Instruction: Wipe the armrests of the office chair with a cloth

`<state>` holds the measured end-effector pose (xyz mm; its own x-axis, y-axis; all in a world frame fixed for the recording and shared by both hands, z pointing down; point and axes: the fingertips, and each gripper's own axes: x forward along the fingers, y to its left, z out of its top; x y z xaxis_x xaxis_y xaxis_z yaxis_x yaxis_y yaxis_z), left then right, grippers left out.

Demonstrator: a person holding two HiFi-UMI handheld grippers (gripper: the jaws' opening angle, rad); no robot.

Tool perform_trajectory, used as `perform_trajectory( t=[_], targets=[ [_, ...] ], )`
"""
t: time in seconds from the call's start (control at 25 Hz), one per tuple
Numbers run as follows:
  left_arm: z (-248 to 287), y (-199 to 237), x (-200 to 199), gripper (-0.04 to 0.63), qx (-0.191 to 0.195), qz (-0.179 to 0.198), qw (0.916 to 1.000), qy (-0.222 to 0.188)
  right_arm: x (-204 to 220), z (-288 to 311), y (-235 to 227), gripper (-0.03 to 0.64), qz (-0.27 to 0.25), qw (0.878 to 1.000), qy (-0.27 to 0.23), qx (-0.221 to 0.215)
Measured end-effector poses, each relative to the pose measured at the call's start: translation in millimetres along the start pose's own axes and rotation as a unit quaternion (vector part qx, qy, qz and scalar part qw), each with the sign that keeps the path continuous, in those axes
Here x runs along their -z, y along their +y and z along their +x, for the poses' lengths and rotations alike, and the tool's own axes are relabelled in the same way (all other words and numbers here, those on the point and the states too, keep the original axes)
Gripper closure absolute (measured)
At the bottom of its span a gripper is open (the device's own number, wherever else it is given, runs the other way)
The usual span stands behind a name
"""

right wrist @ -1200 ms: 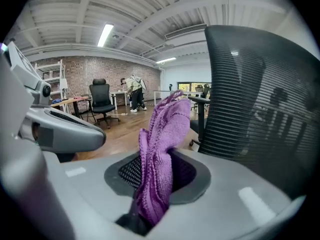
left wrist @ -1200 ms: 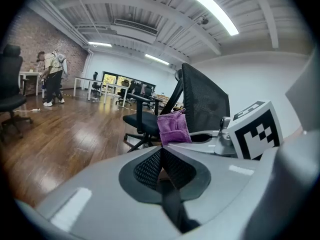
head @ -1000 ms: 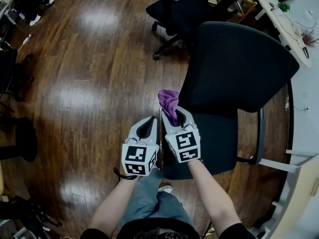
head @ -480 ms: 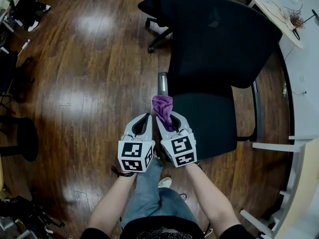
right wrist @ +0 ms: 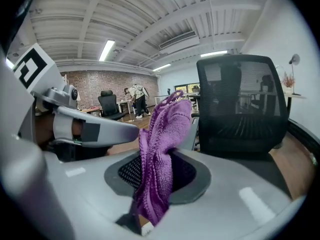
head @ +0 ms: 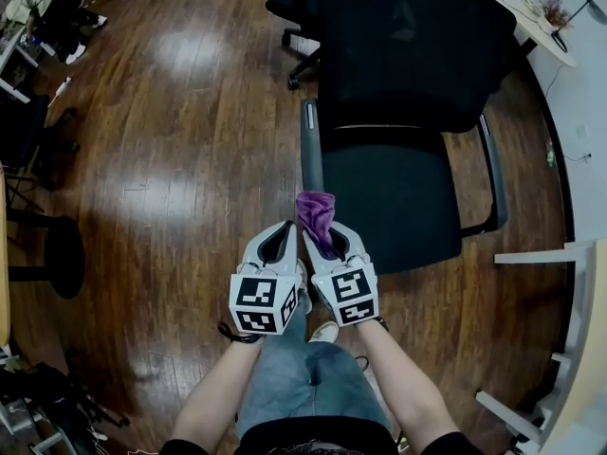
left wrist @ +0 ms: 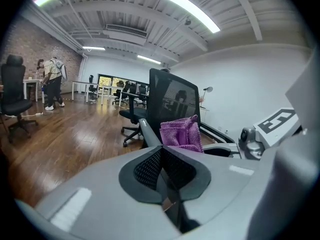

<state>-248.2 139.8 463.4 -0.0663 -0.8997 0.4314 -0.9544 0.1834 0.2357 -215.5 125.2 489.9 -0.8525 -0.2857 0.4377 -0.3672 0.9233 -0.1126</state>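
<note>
The jaws of the right gripper [head: 329, 240] clamp the purple cloth [head: 316, 212], which looks light, soft and limp and is probably best held bunched. The left gripper [head: 278, 240] has its jaws closed, empty.

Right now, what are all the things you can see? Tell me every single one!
office chair: one, black, right in front of the person
armrests: two, dark, one on each side of it
cloth: one, purple, sticking up by the front end of one armrest
other chair: one, black, behind the office chair
floor: brown shiny wood, all around
desk: one, pale, far right corner
right gripper: one, grey, fingers shut on the cloth
left gripper: one, grey, right beside it, fingers together with nothing in them
forearms: two, at the bottom of the head view
</note>
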Motion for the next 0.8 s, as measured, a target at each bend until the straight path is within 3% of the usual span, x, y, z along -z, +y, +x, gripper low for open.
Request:
perform_trajectory(
  t=[0.56, 0.8],
  targets=[
    [-7, -21, 69, 0.591, 0.005, 0.015, 0.9998, 0.010, 112, -13, 27, 0.518, 0.044, 0.999, -0.006, -0.002],
    [-2, -22, 96, 0.591, 0.007, 0.018, 0.9996, 0.020, 132, -6, 23, 0.518, 0.050, 0.999, -0.010, 0.002]
  ],
)
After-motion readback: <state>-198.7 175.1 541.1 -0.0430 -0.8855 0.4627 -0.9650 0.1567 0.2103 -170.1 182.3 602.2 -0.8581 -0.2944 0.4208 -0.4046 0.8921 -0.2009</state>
